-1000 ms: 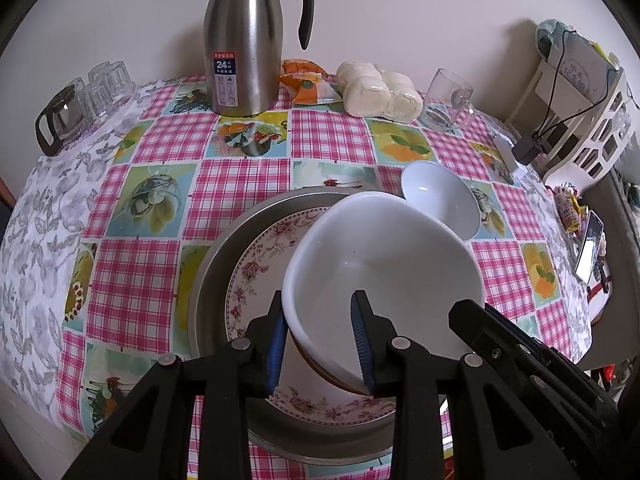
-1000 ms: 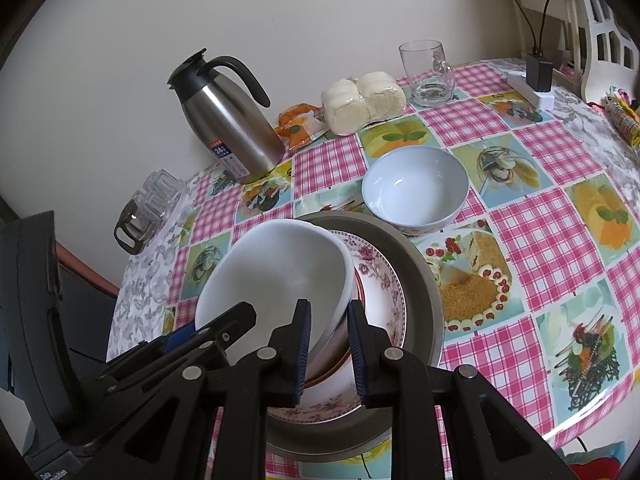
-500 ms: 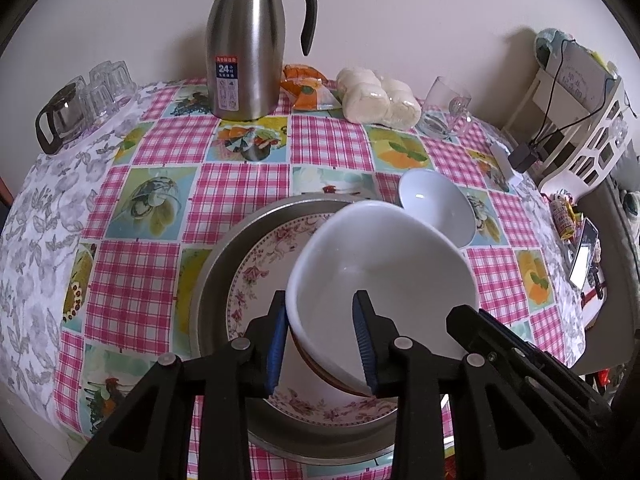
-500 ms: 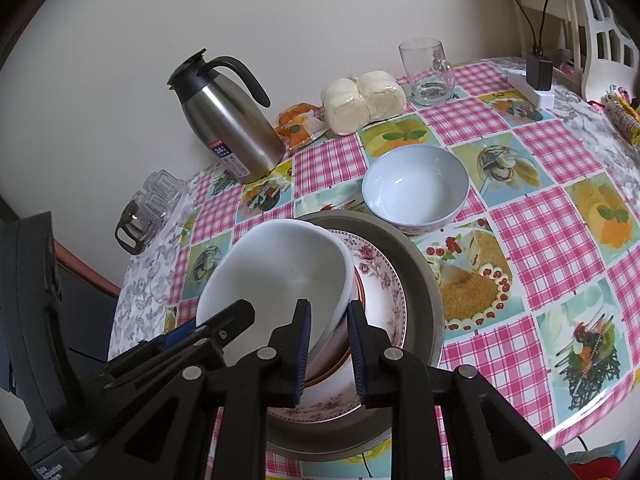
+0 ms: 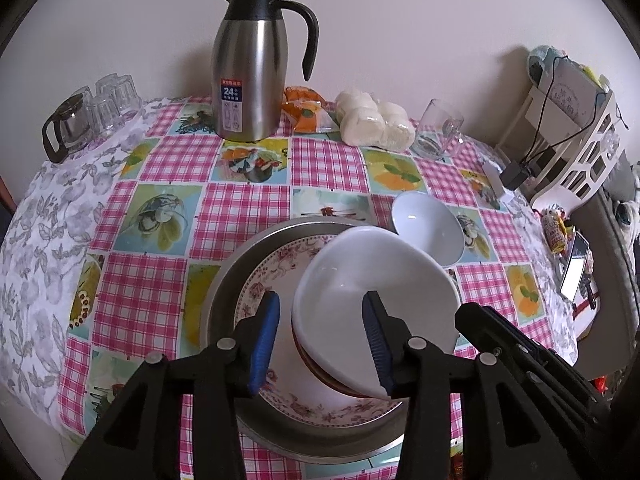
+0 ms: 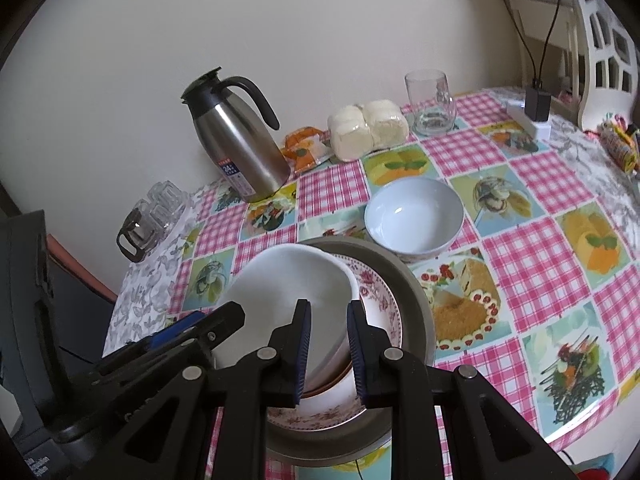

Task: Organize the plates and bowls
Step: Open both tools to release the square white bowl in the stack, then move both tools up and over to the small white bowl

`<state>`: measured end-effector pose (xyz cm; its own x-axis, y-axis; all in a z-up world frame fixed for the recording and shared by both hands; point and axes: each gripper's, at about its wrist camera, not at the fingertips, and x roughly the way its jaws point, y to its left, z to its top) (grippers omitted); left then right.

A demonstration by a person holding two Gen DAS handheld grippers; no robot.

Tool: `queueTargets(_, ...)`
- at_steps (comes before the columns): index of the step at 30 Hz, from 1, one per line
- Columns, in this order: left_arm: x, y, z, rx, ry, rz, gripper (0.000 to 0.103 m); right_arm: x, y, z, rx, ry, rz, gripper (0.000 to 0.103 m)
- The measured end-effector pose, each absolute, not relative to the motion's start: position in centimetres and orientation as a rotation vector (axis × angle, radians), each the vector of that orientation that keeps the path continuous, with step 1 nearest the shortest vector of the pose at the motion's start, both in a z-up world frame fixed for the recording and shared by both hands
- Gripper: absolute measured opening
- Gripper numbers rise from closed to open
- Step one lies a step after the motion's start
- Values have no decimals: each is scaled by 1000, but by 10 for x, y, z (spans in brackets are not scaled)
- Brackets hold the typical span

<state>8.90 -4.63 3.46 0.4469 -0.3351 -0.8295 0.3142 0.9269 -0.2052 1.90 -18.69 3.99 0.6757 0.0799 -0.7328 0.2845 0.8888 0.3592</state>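
A checked pink cloth covers the desk (image 5: 248, 208). The tilted white bowl (image 5: 376, 280) rests on a floral plate (image 5: 264, 292) in a steel dish (image 5: 228, 292). The left gripper (image 5: 322, 338) has just been opening, jaws clear of the rim (rim between them); the right gripper (image 6: 328, 350) pinches the rim.

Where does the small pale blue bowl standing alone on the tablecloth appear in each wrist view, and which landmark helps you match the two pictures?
Left wrist view: pale blue bowl, right of centre, behind the stacked white bowl.
Right wrist view: pale blue bowl, right of centre, behind the metal tray.
Shared landmark: steel thermos jug by the wall.
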Motion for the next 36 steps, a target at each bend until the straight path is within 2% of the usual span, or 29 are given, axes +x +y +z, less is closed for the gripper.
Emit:
queueTargets(2,89,-44,36,-29,1031,-395,47,19,-187,40,474,830,-124,22)
queueTargets(4,91,-42,36,-36,1031,-382,55,20,-188,39,478,834,-129,24)
queueTargets(7,92,-37,36,-49,1033,-370,59,20,-189,38,477,840,-140,33)
queueTargets(9,93,-33,35,-56,1035,-359,63,21,-190,37,476,844,-151,48)
queueTargets(11,95,-30,35,-63,1039,-345,65,21,-190,36,475,845,-159,56)
queueTargets(16,97,-27,33,-62,1043,-321,67,22,-191,34,474,852,-169,68)
queueTargets(19,97,-27,32,-51,1040,-304,75,23,-192,32,473,857,-171,72)
queueTargets(21,98,-26,33,-48,1035,-294,77,23,-192,32,471,857,-178,76)
queueTargets(26,99,-21,33,-48,1025,-272,78,22,-194,32,471,854,-180,83)
queueTargets(36,104,-12,29,-55,1031,-236,80,22,-195,30,472,857,-184,90)
